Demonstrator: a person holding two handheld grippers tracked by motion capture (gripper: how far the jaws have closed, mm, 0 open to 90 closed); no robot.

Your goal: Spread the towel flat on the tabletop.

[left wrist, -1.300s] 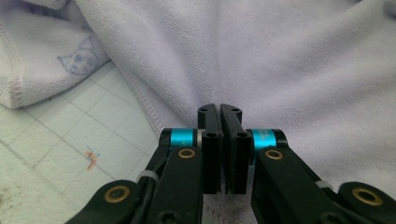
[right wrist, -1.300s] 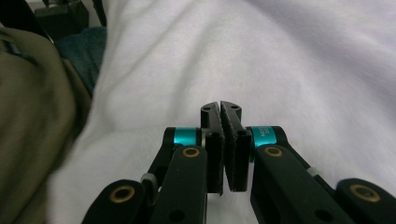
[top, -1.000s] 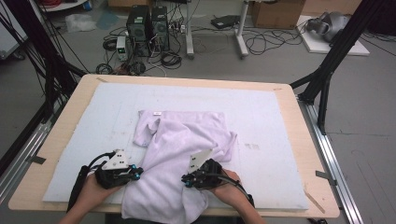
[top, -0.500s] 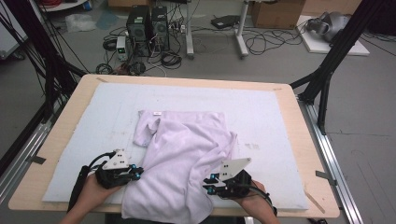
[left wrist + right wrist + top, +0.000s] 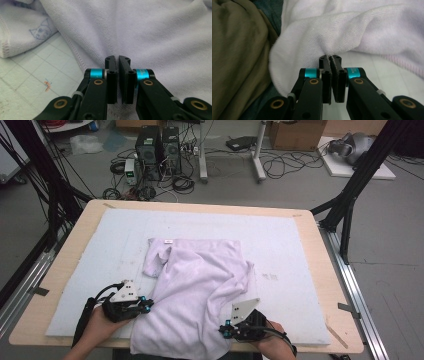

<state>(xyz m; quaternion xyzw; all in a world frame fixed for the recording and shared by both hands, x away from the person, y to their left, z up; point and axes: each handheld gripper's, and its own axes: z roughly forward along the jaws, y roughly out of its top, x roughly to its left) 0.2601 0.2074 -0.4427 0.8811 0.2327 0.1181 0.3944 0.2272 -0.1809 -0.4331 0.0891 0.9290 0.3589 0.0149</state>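
One pale lilac shirt [image 5: 200,290] lies rumpled at the centre and lower middle of the high view, on one white mat [image 5: 280,240] covering the tabletop [image 5: 320,245]. Two grippers flank it: the left gripper [image 5: 148,306] and the right gripper [image 5: 223,331] each have their jaws pinched shut on its cloth. The left gripper view reveals a small cat drawing [image 5: 41,31]; the right gripper view shows olive fabric [image 5: 237,62].

The right gripper [image 5: 226,329] now sits farther right along the table's near edge, jaws just closed on the hem of the lilac shirt [image 5: 200,285], stretching it wider.
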